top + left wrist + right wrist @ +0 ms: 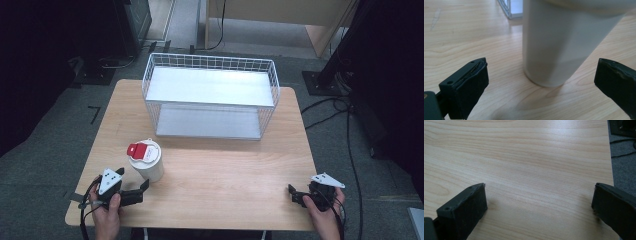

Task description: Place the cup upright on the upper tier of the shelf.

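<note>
White cup (146,161) upright near table's (225,175) left edge, left tool (541,82) gaping just before it, right tool (539,202) spread.

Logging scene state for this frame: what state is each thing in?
cup: upright on the table, red-and-white lid on, not gripped
wire shelf rack: upright at the far side, both shelves bare
left gripper: open, fingers either side of the cup's base, not touching
right gripper: open, holding nothing, over bare table
</note>
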Tool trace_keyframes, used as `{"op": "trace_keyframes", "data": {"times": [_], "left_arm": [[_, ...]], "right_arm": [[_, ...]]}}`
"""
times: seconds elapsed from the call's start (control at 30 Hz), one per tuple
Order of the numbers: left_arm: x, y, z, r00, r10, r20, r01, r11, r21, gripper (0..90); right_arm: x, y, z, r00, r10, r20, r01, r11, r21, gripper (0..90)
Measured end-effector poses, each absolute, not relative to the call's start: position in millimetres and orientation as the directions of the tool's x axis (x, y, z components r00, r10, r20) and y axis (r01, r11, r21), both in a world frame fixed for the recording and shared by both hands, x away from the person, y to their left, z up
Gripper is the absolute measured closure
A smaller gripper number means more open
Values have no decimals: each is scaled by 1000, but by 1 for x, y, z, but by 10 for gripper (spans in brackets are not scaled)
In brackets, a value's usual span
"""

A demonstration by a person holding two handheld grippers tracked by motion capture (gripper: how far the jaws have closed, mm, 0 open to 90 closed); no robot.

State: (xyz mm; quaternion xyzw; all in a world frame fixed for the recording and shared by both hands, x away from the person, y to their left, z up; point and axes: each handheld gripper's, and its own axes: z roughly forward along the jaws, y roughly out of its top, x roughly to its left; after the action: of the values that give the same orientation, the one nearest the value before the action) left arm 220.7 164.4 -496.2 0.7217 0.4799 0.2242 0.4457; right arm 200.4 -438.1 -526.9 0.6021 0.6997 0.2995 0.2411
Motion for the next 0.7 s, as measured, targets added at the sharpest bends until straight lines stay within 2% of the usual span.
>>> {"op": "trace_keyframes", "data": {"times": [0.17, 0.3, 0.7], "left_arm": [[223, 161, -490, 472, 867, -164, 486, -100, 868, 0], [227, 154, -490, 461, 869, -180, 491, -81, 867, 0], [239, 128, -489, 437, 888, -144, 455, -80, 887, 0]], "right_arm": [[199, -437, -527, -163, 986, 26, 698, 97, 709, 0], [199, -437, -527, -163, 986, 26, 698, 97, 709, 0], [199, -437, -527, -167, 986, 25, 698, 100, 709, 0]]}}
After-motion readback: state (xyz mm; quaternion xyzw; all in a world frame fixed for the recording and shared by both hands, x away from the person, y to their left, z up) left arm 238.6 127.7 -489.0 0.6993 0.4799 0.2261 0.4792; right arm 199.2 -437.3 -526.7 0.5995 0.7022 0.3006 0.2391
